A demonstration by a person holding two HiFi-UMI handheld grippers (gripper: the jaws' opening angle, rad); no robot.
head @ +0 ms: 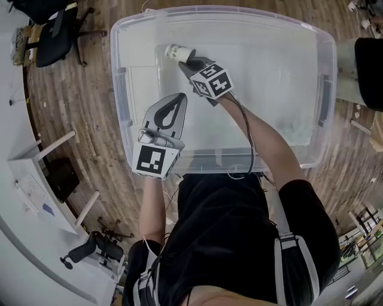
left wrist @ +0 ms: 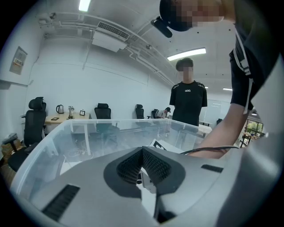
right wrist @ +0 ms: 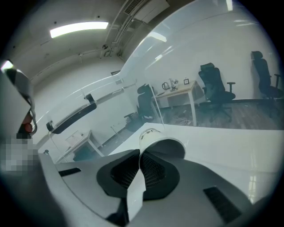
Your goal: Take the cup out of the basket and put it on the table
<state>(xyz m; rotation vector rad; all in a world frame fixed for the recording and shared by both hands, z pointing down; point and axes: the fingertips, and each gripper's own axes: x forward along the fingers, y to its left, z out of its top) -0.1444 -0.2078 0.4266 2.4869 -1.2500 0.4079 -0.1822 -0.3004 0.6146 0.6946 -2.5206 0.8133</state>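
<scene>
A white paper cup [head: 178, 54] lies on its side inside the clear plastic basket [head: 239, 13], near its far left part. My right gripper [head: 190, 62] reaches into the basket and is shut on the cup's rim. In the right gripper view the cup [right wrist: 151, 136] points away from me, and its wall is pinched between the pads of the right gripper [right wrist: 140, 154]. My left gripper [head: 181, 99] hovers over the basket's near left part, shut, with nothing in it. The left gripper view shows the left gripper [left wrist: 142, 151] with its pads together, aimed across the basket [left wrist: 88, 133].
The basket has tall clear walls [right wrist: 199, 66] all round. A person in black [left wrist: 188, 102] stands beyond its far side. Office chairs [head: 57, 33] and a white desk [head: 36, 179] stand on the wooden floor to the left.
</scene>
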